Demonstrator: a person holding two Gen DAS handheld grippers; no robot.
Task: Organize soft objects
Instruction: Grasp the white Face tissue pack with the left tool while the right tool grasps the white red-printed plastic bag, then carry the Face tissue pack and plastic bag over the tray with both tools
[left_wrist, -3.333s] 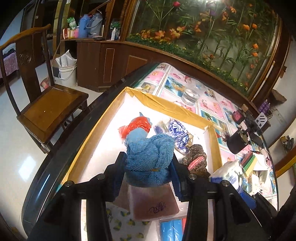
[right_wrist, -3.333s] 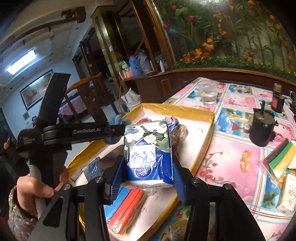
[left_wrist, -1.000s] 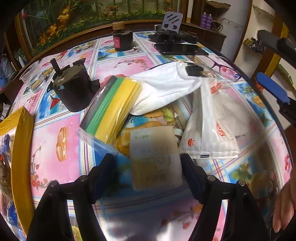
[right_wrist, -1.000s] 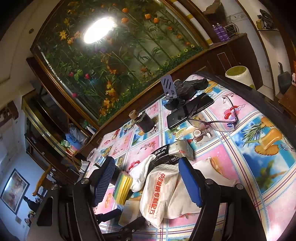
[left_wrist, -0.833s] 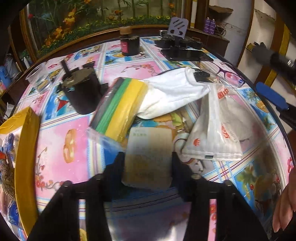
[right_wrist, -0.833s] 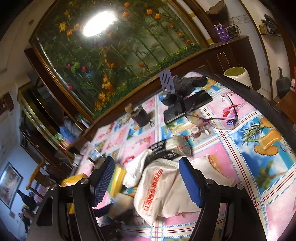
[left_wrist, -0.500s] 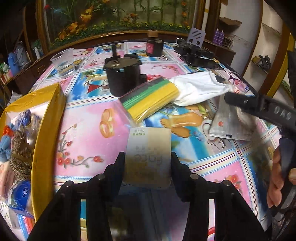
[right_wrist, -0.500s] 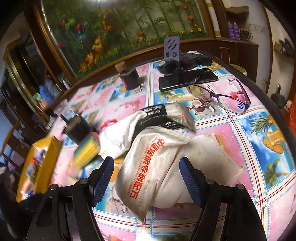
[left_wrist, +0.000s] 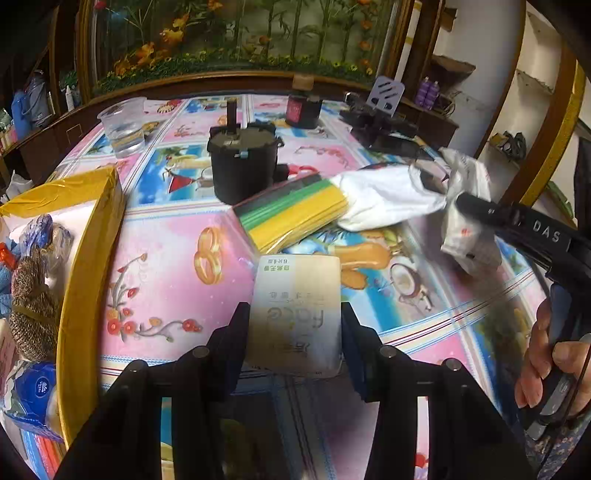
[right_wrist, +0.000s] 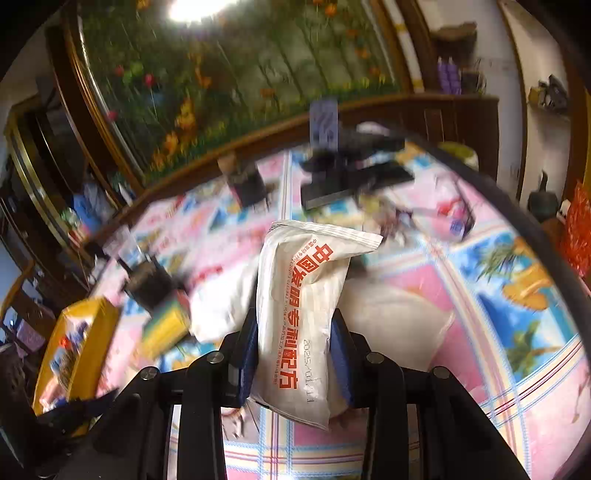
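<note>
The left gripper (left_wrist: 294, 325) is clamping a pale beige tissue pack (left_wrist: 297, 314) between its two pads, the jaws narrowed against the pack's sides, and is holding it above the picture-printed tablecloth (left_wrist: 166, 280). The right gripper (right_wrist: 293, 354) has just been closing its jaws and is now squeezing a white packet with red lettering (right_wrist: 303, 314), which is standing nearly upright between the pads; this view is blurring everything behind the packet. In the left wrist view that same tool is reaching in from the right edge, with a hand (left_wrist: 550, 369) wrapping around its handle. Just beyond the tissue pack a stack of green and yellow cloths in a clear bag (left_wrist: 295, 218) is lying on the table, its far end touching a white cloth (left_wrist: 384, 199). Behind the stack a black pot (left_wrist: 243, 166) is standing, and farther left a clear plastic cup (left_wrist: 123, 127). At the left edge a yellow-rimmed box (left_wrist: 86, 266) is holding soft things already, among them a brown knitted bundle (left_wrist: 31, 310) and a blue pack (left_wrist: 33, 387)
</note>
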